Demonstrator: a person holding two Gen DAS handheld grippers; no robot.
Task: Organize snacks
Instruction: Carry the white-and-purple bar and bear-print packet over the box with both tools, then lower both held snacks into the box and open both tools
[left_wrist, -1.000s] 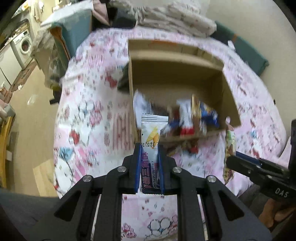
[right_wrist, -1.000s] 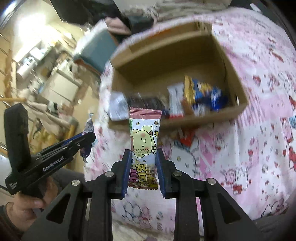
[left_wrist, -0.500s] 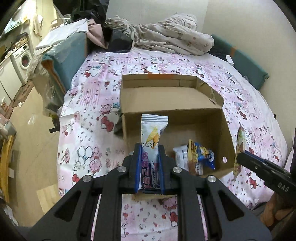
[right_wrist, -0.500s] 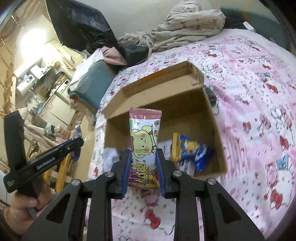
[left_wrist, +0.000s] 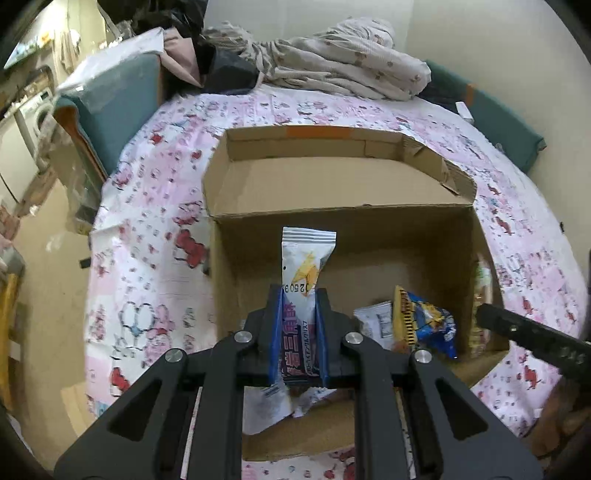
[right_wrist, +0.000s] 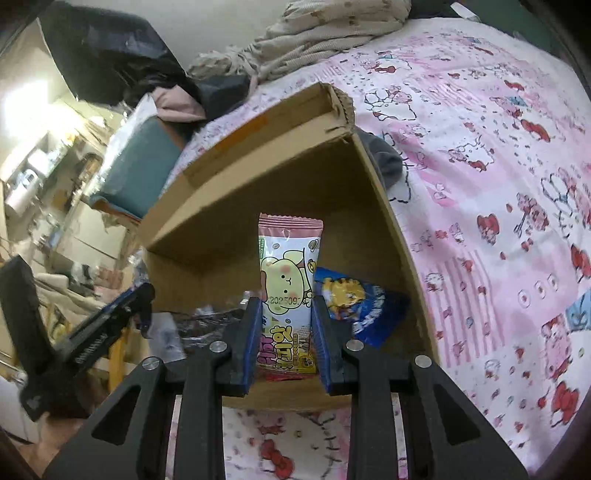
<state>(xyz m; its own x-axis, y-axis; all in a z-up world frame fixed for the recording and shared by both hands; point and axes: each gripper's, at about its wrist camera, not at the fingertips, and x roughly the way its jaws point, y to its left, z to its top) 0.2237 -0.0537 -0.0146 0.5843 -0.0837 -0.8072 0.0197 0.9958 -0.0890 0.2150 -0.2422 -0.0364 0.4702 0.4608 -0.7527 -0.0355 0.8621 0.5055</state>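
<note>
In the left wrist view, our left gripper (left_wrist: 298, 332) pinches the lower half of a white snack packet (left_wrist: 304, 273), which stands upright at 12 o'clock from the jaws, over the open cardboard box (left_wrist: 332, 192). At 3 o'clock from it, a blue snack bag (left_wrist: 424, 321) lies on the box floor. In the right wrist view, our right gripper (right_wrist: 284, 339) clamps a pink snack packet (right_wrist: 290, 266) the same way, above the box. We judge both packets light, soft and crinkly, with slick film. Take hold across the flat faces near the lower seal; firm pressure may crush the contents.
</note>
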